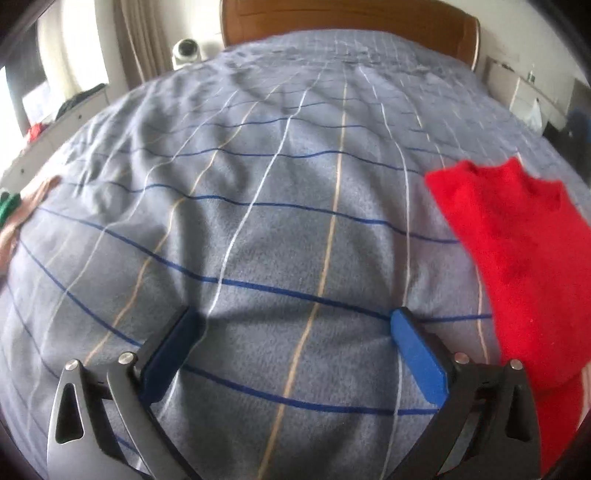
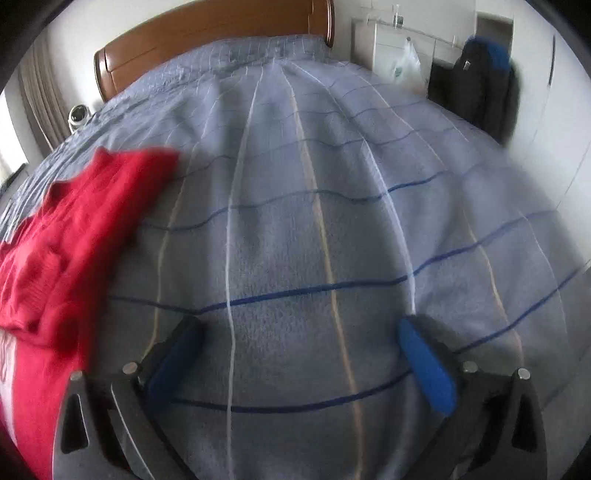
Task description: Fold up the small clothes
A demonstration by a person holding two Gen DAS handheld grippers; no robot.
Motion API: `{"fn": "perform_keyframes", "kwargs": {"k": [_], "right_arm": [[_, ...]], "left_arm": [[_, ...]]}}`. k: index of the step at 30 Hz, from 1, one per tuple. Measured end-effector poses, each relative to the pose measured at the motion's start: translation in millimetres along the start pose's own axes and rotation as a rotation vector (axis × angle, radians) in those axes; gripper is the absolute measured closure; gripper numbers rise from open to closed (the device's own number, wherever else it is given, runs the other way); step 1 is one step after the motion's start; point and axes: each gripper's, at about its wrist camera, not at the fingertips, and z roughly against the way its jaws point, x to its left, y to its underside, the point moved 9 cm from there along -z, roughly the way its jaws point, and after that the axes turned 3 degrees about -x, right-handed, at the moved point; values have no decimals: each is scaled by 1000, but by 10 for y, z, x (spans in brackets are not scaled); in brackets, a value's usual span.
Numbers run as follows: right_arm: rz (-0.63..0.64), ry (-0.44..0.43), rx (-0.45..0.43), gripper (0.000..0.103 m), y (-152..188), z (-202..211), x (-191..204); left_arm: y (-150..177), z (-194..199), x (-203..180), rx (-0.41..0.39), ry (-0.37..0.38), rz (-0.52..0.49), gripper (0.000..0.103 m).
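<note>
From the left wrist view, the left gripper (image 1: 295, 332) hangs over the bed cover (image 1: 258, 221) with its blue pads (image 1: 419, 354) spread wide and only bare checked fabric between them. The red garment (image 1: 517, 266) lies on the cover off to the right of this gripper, well outside its fingers, looking roughly flattened with a notched edge toward the wooden headboard (image 1: 351, 22). A few other clothes, green and tan (image 1: 22, 210), sit at the far left edge of the bed.

From the right wrist view, the right gripper (image 2: 299, 343) is likewise spread apart and holds nothing; the red garment (image 2: 74, 229) lies to its left, rumpled, with a thicker fold along its near edge. A white camera (image 2: 77, 116) stands beside the bed.

Judging by this, the garment rests between the two tools with neither touching it, so the step in hand looks like a pause between folds. The next move probably calls for both grippers to come inward and pinch an edge or corner each
</note>
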Motion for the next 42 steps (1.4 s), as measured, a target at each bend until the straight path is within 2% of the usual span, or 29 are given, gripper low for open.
{"fn": "perform_keyframes", "kwargs": {"k": [5, 42], "right_arm": [[29, 30, 26, 0, 16, -11, 16], [24, 24, 27, 0, 33, -19, 33]], "left_arm": [[-1, -34, 21, 3, 21, 18, 0], [-3, -58, 42, 2, 16, 12, 0]]}}
